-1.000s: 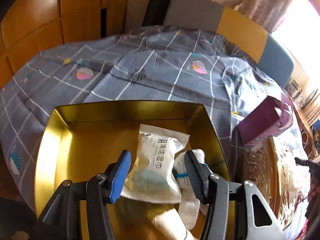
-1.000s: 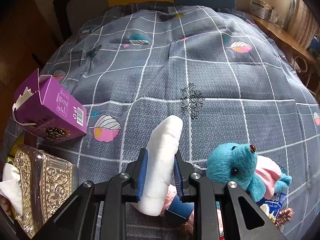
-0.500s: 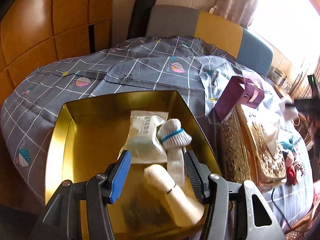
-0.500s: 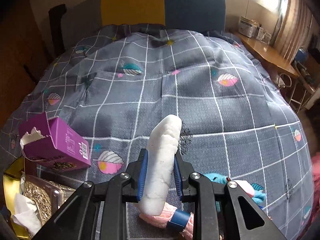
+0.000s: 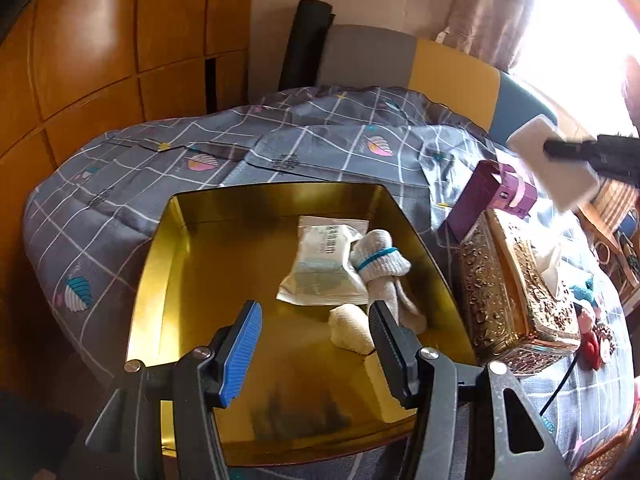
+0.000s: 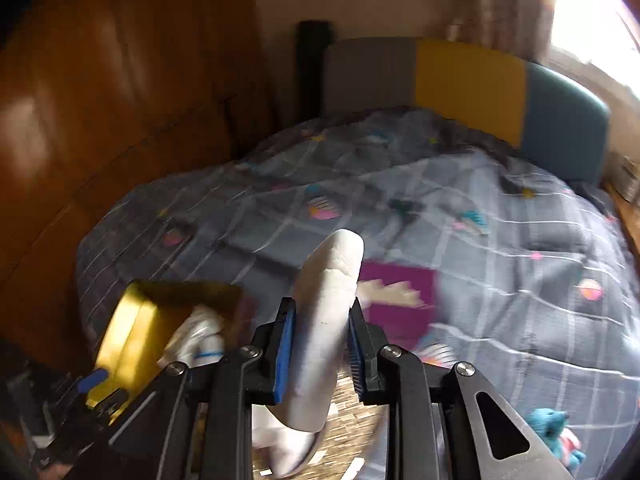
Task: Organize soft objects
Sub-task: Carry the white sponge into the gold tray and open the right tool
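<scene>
A gold tin (image 5: 176, 280) lies on the bed and holds a white wipes packet (image 5: 324, 268), a white sock with a blue band (image 5: 380, 268) and a cream roll (image 5: 350, 330). My left gripper (image 5: 312, 344) is open and empty, hovering above the tin's near side. My right gripper (image 6: 320, 352) is shut on a white soft pad (image 6: 324, 320), held in the air; the pad also shows at the right of the left wrist view (image 5: 556, 168). The gold tin (image 6: 124, 340) shows at lower left of the right wrist view.
A purple carton (image 5: 492, 196) and an ornate gold tissue box (image 5: 516, 296) sit right of the tin on the grey checked bedspread (image 5: 120, 184). A teal plush toy (image 6: 556, 432) lies at the lower right. Wooden wardrobe panels (image 5: 100, 60) stand to the left.
My left gripper has drawn back and up from the tin, leaving the packet inside. My right gripper has lifted the white pad and swung left, over the tissue box toward the tin.
</scene>
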### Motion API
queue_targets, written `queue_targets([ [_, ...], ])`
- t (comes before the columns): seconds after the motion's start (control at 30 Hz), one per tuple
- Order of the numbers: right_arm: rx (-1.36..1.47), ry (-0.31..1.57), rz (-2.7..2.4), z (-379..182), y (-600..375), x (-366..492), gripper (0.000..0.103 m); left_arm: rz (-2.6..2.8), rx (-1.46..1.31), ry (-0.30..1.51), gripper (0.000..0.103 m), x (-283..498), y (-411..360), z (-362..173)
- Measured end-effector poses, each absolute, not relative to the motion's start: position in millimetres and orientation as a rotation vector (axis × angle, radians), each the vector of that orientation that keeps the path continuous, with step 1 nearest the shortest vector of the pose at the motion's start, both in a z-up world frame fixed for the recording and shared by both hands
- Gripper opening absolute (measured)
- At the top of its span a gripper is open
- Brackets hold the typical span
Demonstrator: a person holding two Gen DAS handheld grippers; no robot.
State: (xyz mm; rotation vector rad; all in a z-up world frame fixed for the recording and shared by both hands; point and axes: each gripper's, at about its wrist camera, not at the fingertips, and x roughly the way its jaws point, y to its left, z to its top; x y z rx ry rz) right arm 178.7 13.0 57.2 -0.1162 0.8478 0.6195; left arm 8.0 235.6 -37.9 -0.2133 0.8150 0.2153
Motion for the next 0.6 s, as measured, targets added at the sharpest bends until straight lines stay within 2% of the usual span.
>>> queue_targets([
  [0.33, -0.378, 0.943, 0.819, -15, 100, 98, 0.025, 0.254, -0.198, 0.806, 0.056, -2, 241, -40],
  [0.6, -0.560, 0.920, 0.712, -62, 128, 86, 0.025, 0.243, -0.200, 0.817, 0.056, -3, 239, -45],
])
